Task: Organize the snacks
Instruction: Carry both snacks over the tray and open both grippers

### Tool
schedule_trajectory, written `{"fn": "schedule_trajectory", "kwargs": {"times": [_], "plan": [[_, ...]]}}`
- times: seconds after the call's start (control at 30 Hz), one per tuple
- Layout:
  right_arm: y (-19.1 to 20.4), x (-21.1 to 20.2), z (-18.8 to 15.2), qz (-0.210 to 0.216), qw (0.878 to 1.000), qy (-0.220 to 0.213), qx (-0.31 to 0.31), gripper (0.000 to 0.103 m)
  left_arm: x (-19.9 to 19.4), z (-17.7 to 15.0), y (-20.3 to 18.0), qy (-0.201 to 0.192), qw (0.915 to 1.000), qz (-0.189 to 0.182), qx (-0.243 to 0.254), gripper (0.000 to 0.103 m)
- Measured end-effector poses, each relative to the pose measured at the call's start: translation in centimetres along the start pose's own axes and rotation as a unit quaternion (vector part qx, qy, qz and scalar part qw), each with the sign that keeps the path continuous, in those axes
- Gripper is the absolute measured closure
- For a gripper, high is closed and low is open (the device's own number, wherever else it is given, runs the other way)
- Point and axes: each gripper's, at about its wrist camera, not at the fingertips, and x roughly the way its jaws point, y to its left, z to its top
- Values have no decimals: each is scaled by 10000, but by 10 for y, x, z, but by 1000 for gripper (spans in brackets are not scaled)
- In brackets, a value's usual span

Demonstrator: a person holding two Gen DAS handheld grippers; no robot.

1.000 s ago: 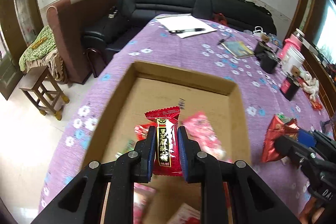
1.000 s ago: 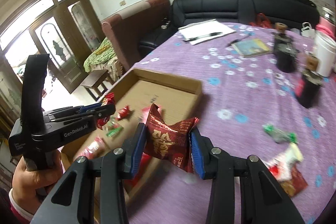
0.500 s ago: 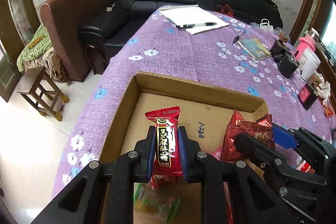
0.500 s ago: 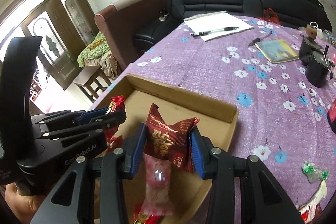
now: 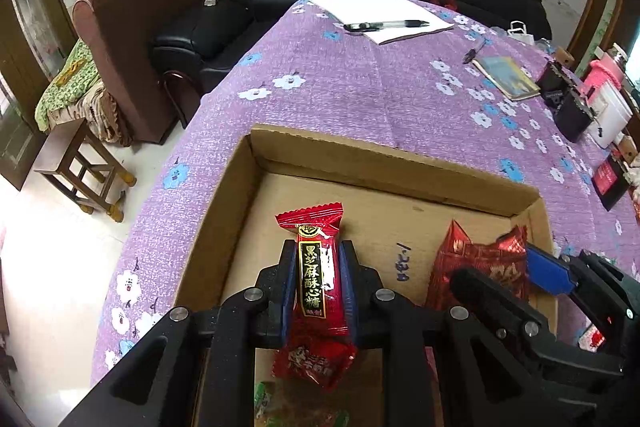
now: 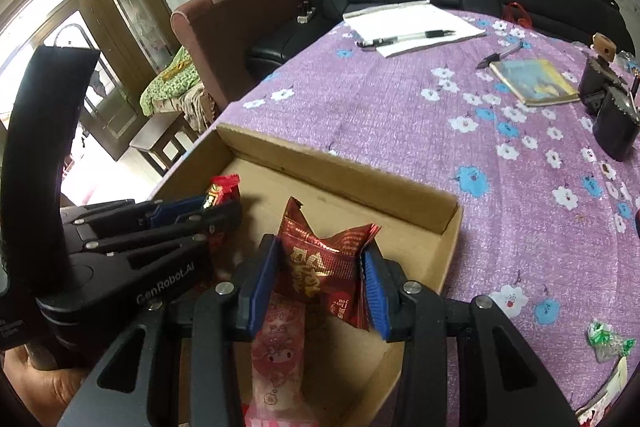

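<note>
Red candy bar (image 5: pixel 318 281) pinched tight in left claw (image 5: pixel 318 285), puffy dark-red snack bag (image 6: pixel 326 269) squeezed in right claw (image 6: pixel 320 281). Both hanging over cardboard box (image 5: pixel 384 161) on purple tabletop (image 5: pixel 360 87), likely for dropping inside.

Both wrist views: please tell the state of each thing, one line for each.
Left gripper: shut on the red candy bar.
Right gripper: shut on the dark red packet.
Cardboard box: open, holding a few snacks.
Pen: lying on the white paper.
Green candy: outside the box, on the purple tablecloth.
</note>
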Motion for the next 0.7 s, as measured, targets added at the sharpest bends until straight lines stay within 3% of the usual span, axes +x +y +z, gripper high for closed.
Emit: {"fn": "schedule_trajectory", "kwargs": {"times": [0.17, 0.23, 0.3, 0.7], "plan": [[-2, 0, -1, 15, 10000, 3, 22, 59, 3, 0, 2, 40, 9999, 158, -7, 80], [-3, -4, -1, 2, 10000, -33, 36, 47, 1, 0, 4, 28, 9998, 178, -27, 67], [-4, -8, -1, -16, 10000, -80, 38, 42, -4, 0, 6, -85, 9996, 268, -41, 35], [-12, -51, -11, -37, 9994, -342, 46, 42, -23, -3, 1, -244, 9990, 363, 43, 32]]}}
